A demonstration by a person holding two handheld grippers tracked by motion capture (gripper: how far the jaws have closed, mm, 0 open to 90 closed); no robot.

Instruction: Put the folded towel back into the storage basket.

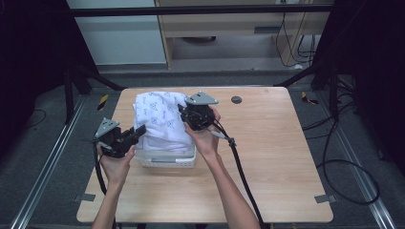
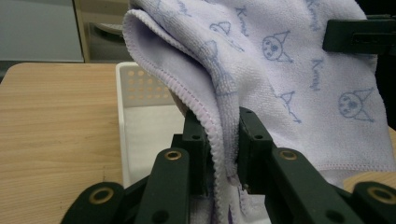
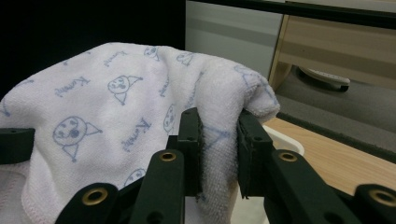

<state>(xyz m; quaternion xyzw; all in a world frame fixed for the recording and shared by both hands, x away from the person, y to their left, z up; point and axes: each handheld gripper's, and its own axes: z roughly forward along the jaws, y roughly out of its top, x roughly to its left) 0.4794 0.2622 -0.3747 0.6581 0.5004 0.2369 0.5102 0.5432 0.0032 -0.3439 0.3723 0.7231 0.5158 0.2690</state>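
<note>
A white towel [image 1: 160,119] printed with small blue cartoon faces hangs bunched over a white perforated basket [image 1: 167,160] on the wooden table. My left gripper [image 1: 138,132] is shut on the towel's stitched hem [image 2: 219,140] at the basket's left side. My right gripper [image 1: 184,113] is shut on a thick fold of the towel [image 3: 219,135] at its upper right. The towel is lifted between the two grippers and hides most of the basket's inside. In the left gripper view the basket's wall [image 2: 135,84] with round holes shows behind the cloth.
The wooden table [image 1: 267,157] has open room to the right and front of the basket. A dark round hole [image 1: 236,99] sits near the far edge. Cables trail from both grippers toward the front edge. Dark frame posts stand at the table's far corners.
</note>
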